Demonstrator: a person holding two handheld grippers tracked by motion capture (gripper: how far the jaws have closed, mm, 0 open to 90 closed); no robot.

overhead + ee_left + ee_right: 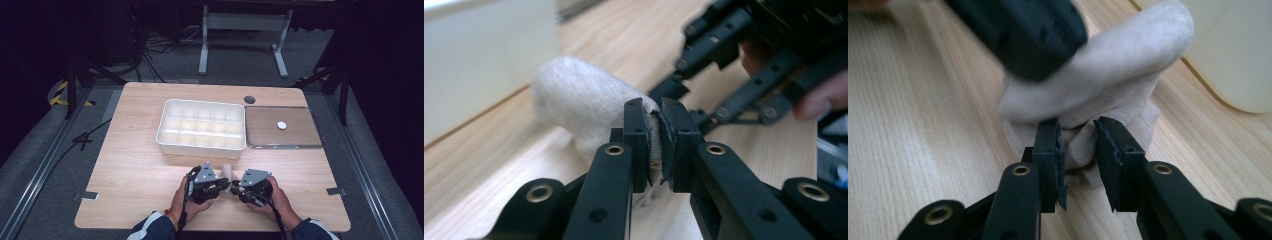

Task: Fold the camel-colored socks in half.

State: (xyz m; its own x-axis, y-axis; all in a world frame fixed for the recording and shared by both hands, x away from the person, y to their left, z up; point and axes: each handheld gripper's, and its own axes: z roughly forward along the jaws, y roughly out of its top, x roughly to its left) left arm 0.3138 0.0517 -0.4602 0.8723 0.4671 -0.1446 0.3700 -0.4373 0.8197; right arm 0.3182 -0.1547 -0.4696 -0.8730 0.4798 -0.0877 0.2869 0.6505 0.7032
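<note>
A rolled white sock [226,171] lies on the wooden table near its front edge, between my two hands. In the left gripper view my left gripper [655,140] is shut on a thin fold of the sock [584,105], and the roll stretches away to the left behind the jaws. In the right gripper view my right gripper [1079,150] has a bunched fold of the sock [1118,65] filling the gap between its pads, which press on it. The two grippers [225,187] [234,190] point at each other, tips almost meeting. The blurred dark body of the left gripper [1023,35] hides the sock's upper left part.
A white compartment box [201,146] stands just beyond the sock, its wall close in both gripper views [474,60] [1238,50]. To its right sits a shallow metal-rimmed tray [280,146] holding a small white disc [282,125]. A dark cable hole [249,99] is at the table's back.
</note>
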